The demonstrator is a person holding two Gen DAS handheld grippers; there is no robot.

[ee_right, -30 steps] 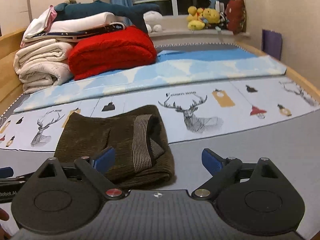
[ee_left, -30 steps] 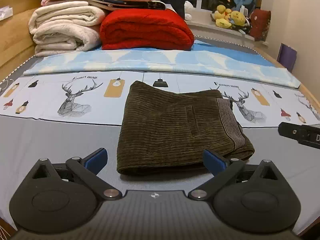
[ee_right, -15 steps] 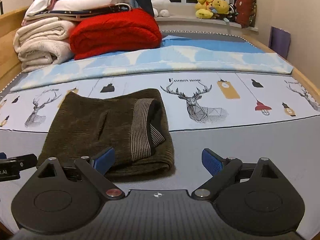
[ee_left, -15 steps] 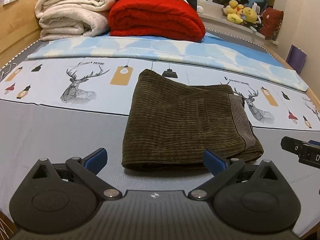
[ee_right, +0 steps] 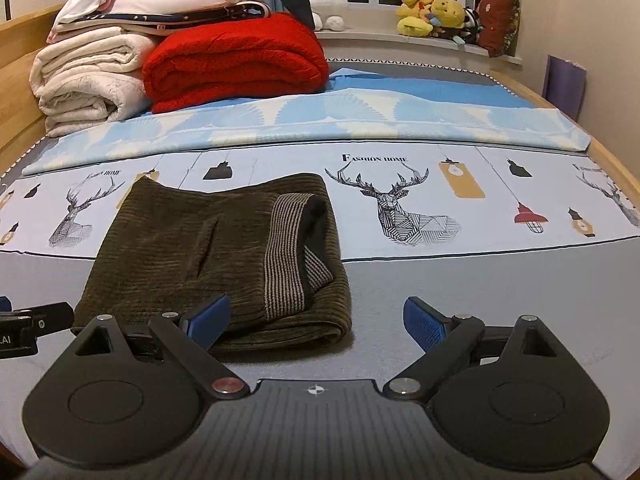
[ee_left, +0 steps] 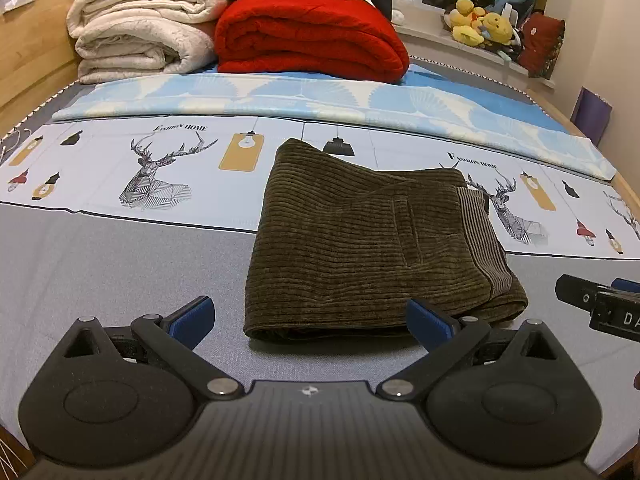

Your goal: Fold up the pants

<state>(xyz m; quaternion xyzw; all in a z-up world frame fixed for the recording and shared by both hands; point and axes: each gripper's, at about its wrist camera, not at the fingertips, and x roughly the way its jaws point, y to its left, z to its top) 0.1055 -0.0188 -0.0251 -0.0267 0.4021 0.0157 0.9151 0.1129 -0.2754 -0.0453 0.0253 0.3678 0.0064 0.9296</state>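
The dark olive corduroy pants (ee_left: 368, 240) lie folded into a compact rectangle on the bed, with the striped waistband lining showing at their right end (ee_right: 284, 252). My left gripper (ee_left: 308, 320) is open and empty, just in front of the pants' near edge. My right gripper (ee_right: 316, 320) is open and empty, in front of the pants' right end (ee_right: 224, 248); its left finger overlaps the near edge in view. Each gripper's side shows at the edge of the other's view.
The bed has a grey and deer-print sheet (ee_left: 120, 248) with wooden rails. A light blue cover (ee_left: 320, 100) lies across the back. Folded white blankets (ee_left: 140, 36) and a red blanket (ee_left: 312, 40) are stacked beyond it. Plush toys (ee_right: 436, 16) sit on the windowsill.
Both grippers have drawn slightly back and tilted, so the pants sit a little higher in view. The pants have not moved. Both grippers stay open.
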